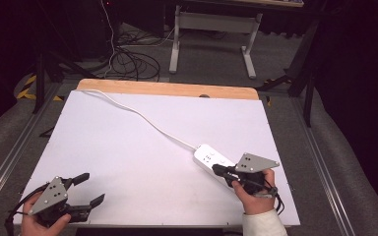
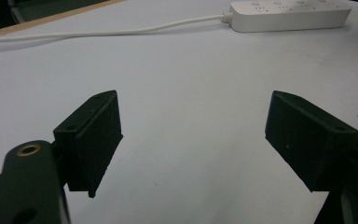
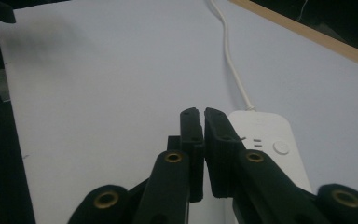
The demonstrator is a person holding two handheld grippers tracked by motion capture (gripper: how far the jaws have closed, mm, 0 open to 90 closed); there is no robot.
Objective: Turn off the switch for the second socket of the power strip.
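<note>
A white power strip (image 1: 209, 157) lies on the white table top (image 1: 128, 162), right of centre, and its white cable (image 1: 147, 120) runs off toward the far left corner. My right gripper (image 1: 217, 170) is held over the strip's near end. In the right gripper view the jaws (image 3: 202, 114) are pressed together with nothing between them, and the strip (image 3: 279, 140) with its round button sits just to their right. My left gripper (image 1: 94, 187) rests open at the table's near left corner. Its view has wide-spread jaws (image 2: 193, 126) over bare table, with the strip (image 2: 289, 14) far ahead.
A wooden strip (image 1: 167, 88) edges the far side of the table. Beyond it on the floor stand a white desk frame (image 1: 211, 29) and a tangle of cables (image 1: 128, 61). Metal rails run along both sides of the table.
</note>
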